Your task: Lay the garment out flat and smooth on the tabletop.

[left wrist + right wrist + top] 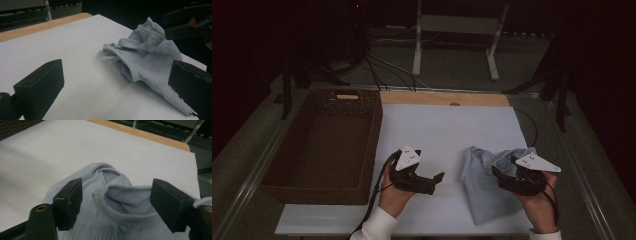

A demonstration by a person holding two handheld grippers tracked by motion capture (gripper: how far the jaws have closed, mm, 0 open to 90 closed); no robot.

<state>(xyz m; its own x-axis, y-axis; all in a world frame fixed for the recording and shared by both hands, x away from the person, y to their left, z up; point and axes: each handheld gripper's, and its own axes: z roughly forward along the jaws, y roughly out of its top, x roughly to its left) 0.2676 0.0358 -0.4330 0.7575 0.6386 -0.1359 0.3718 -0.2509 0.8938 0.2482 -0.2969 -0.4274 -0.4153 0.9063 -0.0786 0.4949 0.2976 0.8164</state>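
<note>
My left gripper [439,176] is spread over bare white table [447,125]; my right gripper [116,202], spread, straddles the shirt [484,187] collar. The basket [324,145] borders the left edge.

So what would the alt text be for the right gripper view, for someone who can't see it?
A crumpled pale blue garment lies on a white table cover, its ribbed collar between the right gripper's two open black jaws. A wooden table edge runs behind.
</note>
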